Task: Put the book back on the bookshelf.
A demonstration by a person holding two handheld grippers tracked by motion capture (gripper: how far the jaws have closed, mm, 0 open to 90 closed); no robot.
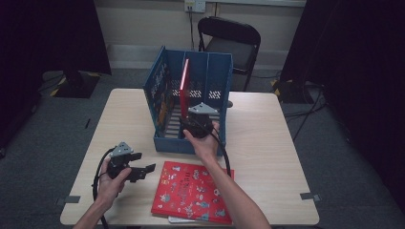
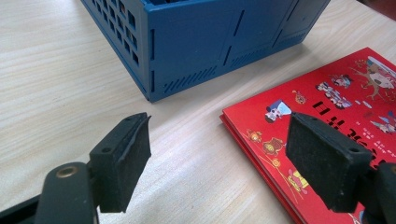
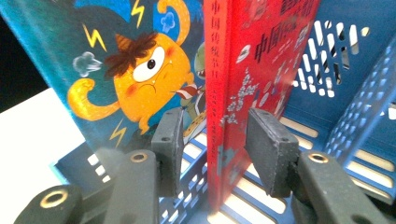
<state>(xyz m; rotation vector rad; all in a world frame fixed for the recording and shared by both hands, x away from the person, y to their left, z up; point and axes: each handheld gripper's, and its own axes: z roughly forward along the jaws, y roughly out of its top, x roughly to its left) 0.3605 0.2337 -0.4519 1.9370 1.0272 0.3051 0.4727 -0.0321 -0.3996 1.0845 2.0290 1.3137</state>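
A blue plastic crate (image 1: 165, 86) stands open-fronted on the table, with a thin red book (image 1: 184, 81) upright inside it. My right gripper (image 1: 189, 123) reaches into the crate. In the right gripper view its jaws (image 3: 215, 144) straddle the red book's (image 3: 243, 60) lower spine; a gap shows at the left pad (image 3: 170, 140), so it is open. A blue picture book with an orange monster (image 3: 126, 70) leans just left of it. My left gripper (image 1: 143, 162) hovers open and empty (image 2: 217, 154) over bare table. Beside it a second red book (image 1: 191, 191) (image 2: 327, 107) lies flat.
The wooden table (image 1: 267, 138) has free surface to the right of the crate and at the far left. A black folding chair (image 1: 229, 43) stands behind the table. Something thin and pale (image 1: 181, 220) pokes out under the flat book at the front edge.
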